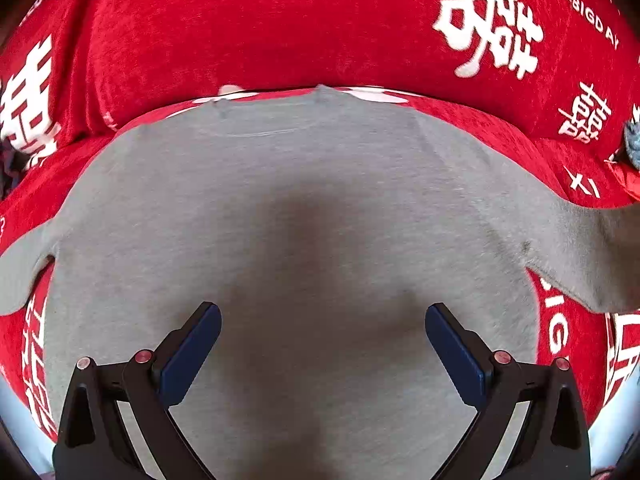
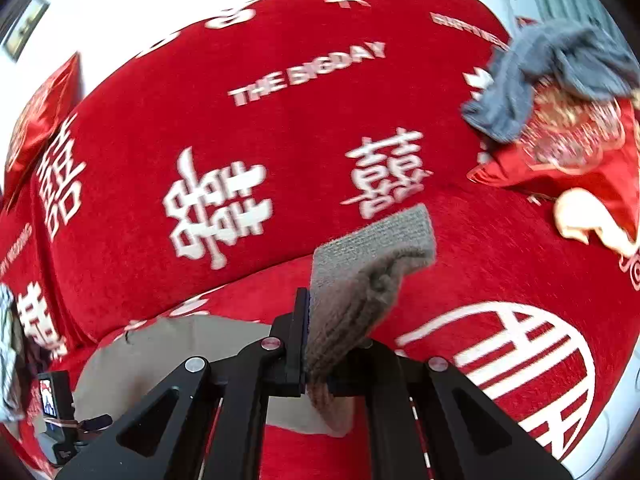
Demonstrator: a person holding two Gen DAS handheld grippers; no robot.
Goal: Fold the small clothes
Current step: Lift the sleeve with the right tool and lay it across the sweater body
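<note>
Grey sweater (image 1: 304, 216): lower hem cut off by bottom edge of left wrist view, partly behind the left gripper (image 1: 322, 322) linkages; left sleeve end runs out past the frame's left edge, right sleeve end lost at the dark right rim. In right wrist view, sleeve cuff (image 2: 372, 248) bunches between the right gripper (image 2: 316, 340) fingers, so the far finger is hidden behind fabric. Red sofa cover (image 2: 280, 128) lettering blurred near the top right corner, unreadable. Blue-grey garment (image 2: 556, 68) at the cover's far right corner: crumpled, type can't tell. Small device w/ screen (image 2: 54, 408) at bottom left: too small to identify.
</note>
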